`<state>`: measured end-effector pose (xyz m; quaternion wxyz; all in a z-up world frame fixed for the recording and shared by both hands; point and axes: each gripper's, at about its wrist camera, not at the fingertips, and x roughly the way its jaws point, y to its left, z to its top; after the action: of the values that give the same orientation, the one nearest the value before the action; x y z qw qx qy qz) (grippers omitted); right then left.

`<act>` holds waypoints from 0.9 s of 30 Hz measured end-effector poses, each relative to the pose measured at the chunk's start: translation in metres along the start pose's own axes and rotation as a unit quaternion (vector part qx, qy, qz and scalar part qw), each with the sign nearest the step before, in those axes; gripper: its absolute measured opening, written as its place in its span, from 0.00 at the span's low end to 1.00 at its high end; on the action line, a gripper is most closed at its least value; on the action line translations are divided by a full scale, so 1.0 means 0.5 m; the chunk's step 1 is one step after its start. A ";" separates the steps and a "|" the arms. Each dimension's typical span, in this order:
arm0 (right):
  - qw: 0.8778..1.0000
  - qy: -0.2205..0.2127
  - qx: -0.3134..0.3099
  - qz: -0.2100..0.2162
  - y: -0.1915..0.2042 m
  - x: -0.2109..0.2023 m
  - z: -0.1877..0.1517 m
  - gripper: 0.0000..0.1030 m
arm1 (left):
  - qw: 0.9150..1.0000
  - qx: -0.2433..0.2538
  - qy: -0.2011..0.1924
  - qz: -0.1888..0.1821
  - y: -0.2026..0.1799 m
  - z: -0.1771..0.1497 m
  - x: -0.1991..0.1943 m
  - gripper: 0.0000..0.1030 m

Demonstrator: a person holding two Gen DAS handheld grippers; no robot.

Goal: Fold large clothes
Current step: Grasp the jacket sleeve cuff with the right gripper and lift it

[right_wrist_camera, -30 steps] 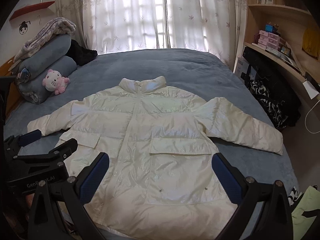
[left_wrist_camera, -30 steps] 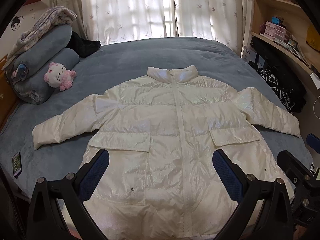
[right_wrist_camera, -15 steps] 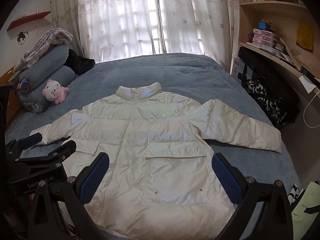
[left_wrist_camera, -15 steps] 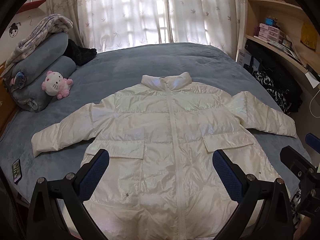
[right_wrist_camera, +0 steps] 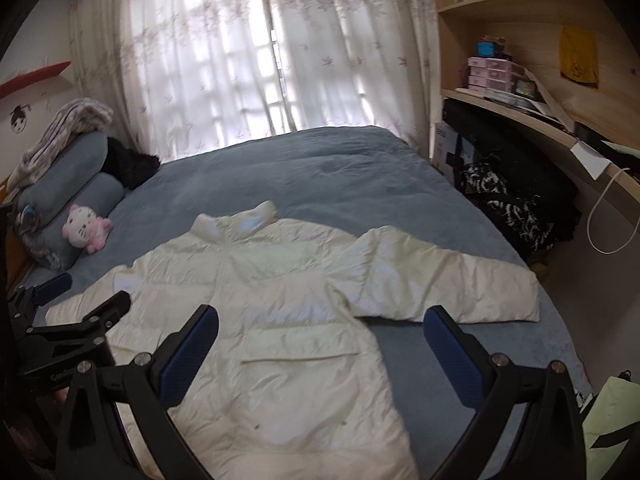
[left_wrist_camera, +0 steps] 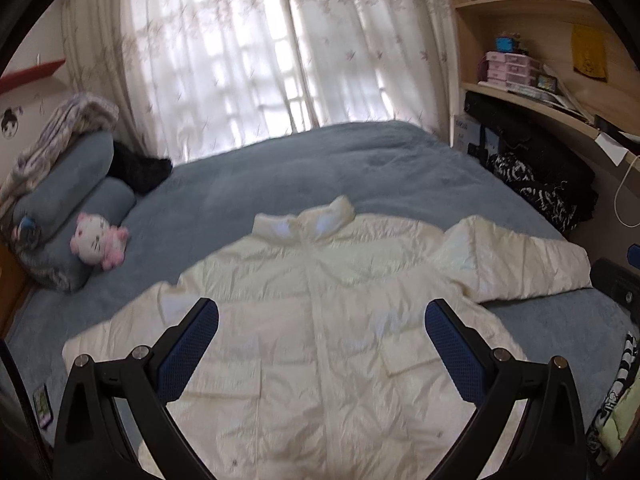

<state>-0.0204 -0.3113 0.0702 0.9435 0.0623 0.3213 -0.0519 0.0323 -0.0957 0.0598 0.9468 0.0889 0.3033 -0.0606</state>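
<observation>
A large cream puffer jacket (left_wrist_camera: 320, 320) lies flat, front up, on the blue bed (left_wrist_camera: 320, 168), collar toward the window and both sleeves spread out. It also shows in the right wrist view (right_wrist_camera: 280, 312). My left gripper (left_wrist_camera: 322, 344) is open and empty, held above the jacket's lower front. My right gripper (right_wrist_camera: 320, 348) is open and empty, above the jacket's right pocket and right sleeve (right_wrist_camera: 448, 280). The left gripper also shows at the left edge of the right wrist view (right_wrist_camera: 60, 320).
Rolled grey bedding (left_wrist_camera: 68, 184) and a pink and white plush cat (left_wrist_camera: 98, 240) lie at the bed's left. A phone (left_wrist_camera: 42, 404) lies near the front left edge. Shelves and a desk (left_wrist_camera: 552, 108) with dark bags (left_wrist_camera: 536, 184) stand at the right. Curtains (left_wrist_camera: 260, 52) hang behind.
Both grippers have risen and tilted back, so the jacket sits lower and further off in both views. Both stay open. The jacket has not moved.
</observation>
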 end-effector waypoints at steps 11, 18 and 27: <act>0.997 -0.026 0.055 -0.048 -0.175 0.018 0.085 0.99 | 0.997 0.027 -0.007 -0.068 -0.123 0.129 0.061 0.99; 0.994 -0.027 0.074 -0.079 -0.246 0.055 0.098 0.99 | 0.997 0.020 0.015 -0.078 -0.193 0.167 0.141 0.99; 0.978 0.070 0.173 -0.091 -0.395 0.217 0.042 0.91 | 0.998 -0.001 0.004 -0.057 -0.256 0.143 0.274 0.99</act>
<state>0.0505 -0.5156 0.0039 0.8848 0.1988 0.3773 -0.1877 0.1618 -0.2440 0.0202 0.9407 0.0707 0.3117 -0.1135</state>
